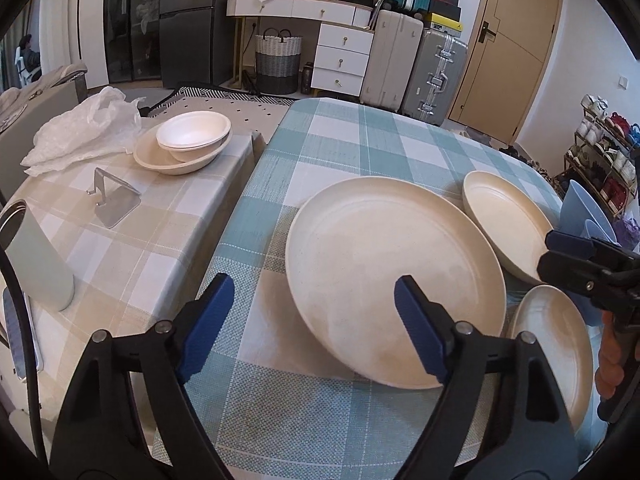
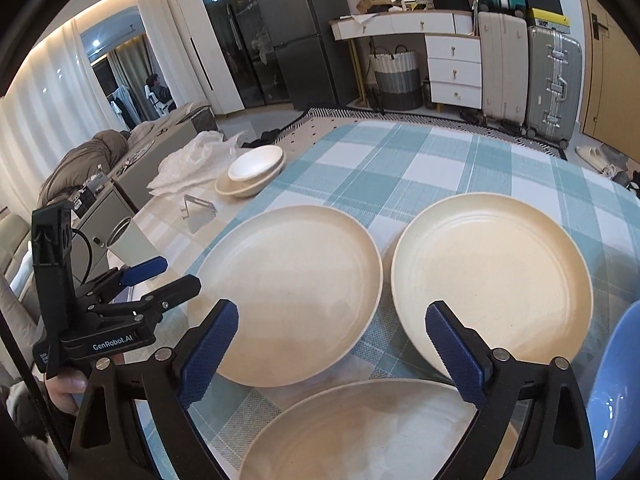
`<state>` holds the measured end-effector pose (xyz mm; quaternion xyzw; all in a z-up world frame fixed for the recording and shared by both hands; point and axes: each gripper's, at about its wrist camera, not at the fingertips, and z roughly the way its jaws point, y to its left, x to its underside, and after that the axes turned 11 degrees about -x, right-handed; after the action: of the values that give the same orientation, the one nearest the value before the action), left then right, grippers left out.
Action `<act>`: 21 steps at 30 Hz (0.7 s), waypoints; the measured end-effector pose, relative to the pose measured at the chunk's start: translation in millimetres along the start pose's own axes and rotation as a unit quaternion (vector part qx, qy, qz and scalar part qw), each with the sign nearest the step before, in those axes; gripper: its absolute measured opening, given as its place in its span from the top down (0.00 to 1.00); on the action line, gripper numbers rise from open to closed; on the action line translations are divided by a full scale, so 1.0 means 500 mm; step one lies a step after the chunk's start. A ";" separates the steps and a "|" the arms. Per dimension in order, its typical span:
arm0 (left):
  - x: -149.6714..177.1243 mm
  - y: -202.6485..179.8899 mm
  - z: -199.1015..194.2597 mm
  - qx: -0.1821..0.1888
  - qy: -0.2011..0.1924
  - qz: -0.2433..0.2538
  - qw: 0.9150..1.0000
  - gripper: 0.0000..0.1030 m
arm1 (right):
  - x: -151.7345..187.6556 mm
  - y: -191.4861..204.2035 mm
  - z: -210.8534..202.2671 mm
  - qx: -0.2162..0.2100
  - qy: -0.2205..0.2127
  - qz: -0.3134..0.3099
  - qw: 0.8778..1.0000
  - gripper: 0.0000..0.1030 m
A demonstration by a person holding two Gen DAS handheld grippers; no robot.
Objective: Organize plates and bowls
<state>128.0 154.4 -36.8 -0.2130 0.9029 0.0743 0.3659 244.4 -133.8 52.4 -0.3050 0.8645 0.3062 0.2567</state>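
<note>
The left claw point(image 1: 314, 296) stands open with nothing between its blue pads; its right pad point(image 1: 416, 336) hangs over the near rim of the large cream plate point(image 1: 384, 264), while its left pad point(image 1: 208, 320) is over bare teal-checked cloth, toward the left edge of the surface point(image 1: 360, 140). That plate lies flat near the middle of the surface. Just beside it, toward the right edge, sits a second cream plate point(image 1: 504, 220), and a third plate point(image 1: 560, 344) lies at the near right corner.

The right claw point(image 2: 332, 332) is also open and empty. Its pads straddle the gap between the two farther plates, with the third plate point(image 2: 372, 436) directly below it at the near edge. A blue bowl point(image 2: 616, 392) shows at the right edge, partly cut off.

On the adjoining beige-checked surface point(image 1: 132, 240), a white bowl point(image 1: 194, 130) rests inside a cream bowl point(image 1: 176, 156), well apart from both claws, near a crumpled plastic bag point(image 1: 80, 128)
</note>
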 end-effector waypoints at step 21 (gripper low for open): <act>0.032 -0.013 0.059 0.001 0.049 0.011 0.999 0.48 | 0.020 -0.024 0.120 0.011 0.078 0.023 0.997 0.40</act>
<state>139.0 152.1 -69.1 -0.2061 0.9221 0.0666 0.3207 261.3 -103.8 0.9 -0.3054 0.8920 0.2773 0.1848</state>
